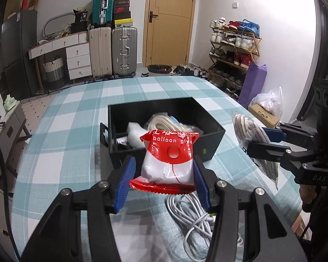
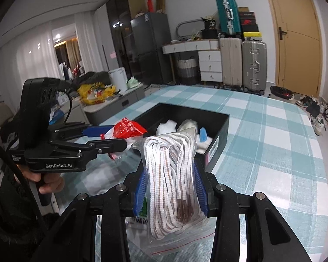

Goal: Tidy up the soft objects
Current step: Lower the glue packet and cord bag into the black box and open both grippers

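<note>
My left gripper [image 1: 163, 170] is shut on a red and white balloon packet [image 1: 169, 159] and holds it above the table, just in front of the black box [image 1: 210, 139]. My right gripper [image 2: 170, 183] is shut on a clear bag of white and brown laces [image 2: 172, 181], held up near the box's [image 2: 216, 144] front corner. In the left wrist view the right gripper [image 1: 258, 140] with its bag [image 1: 251, 131] is right of the box. In the right wrist view the left gripper [image 2: 111, 136] with the packet [image 2: 126, 128] is left of it. The box holds several soft items.
A coiled white cable [image 1: 192, 214] lies on the checked tablecloth [image 1: 76, 131] below my left gripper. Suitcases [image 1: 123, 52], a drawer unit [image 1: 78, 61] and a shoe rack [image 1: 234, 52] stand behind the table.
</note>
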`<state>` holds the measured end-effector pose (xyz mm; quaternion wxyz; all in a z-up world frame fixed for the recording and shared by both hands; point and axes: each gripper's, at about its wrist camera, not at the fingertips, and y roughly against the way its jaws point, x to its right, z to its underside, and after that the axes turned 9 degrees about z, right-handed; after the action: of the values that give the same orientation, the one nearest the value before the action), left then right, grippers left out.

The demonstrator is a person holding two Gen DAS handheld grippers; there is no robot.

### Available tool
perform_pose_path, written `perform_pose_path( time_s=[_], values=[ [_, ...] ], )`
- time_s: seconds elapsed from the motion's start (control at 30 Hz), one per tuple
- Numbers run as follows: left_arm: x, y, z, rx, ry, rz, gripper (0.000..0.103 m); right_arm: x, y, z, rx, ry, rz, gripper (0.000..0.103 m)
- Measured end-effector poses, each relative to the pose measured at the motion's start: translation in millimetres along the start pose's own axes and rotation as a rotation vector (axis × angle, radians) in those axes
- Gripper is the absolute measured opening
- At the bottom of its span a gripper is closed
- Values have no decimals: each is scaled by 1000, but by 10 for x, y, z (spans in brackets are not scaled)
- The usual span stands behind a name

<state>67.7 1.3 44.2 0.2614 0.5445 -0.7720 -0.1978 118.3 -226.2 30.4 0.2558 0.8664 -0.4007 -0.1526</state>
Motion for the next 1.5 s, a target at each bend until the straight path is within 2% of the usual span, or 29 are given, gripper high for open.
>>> perform_pose_path(
  time_s=[0.47,0.93,1.5],
  values=[
    [-154,74,-211,59,13,-30,51,-53,36,-261,75,-32,17,40],
    [-309,-35,-364,80,39,-30,51,-136,-231,-533,64,-11,28,40],
    [-471,-330,-413,50,67,-20,51,-121,-646,-759,29,34,57,40]
  ],
)
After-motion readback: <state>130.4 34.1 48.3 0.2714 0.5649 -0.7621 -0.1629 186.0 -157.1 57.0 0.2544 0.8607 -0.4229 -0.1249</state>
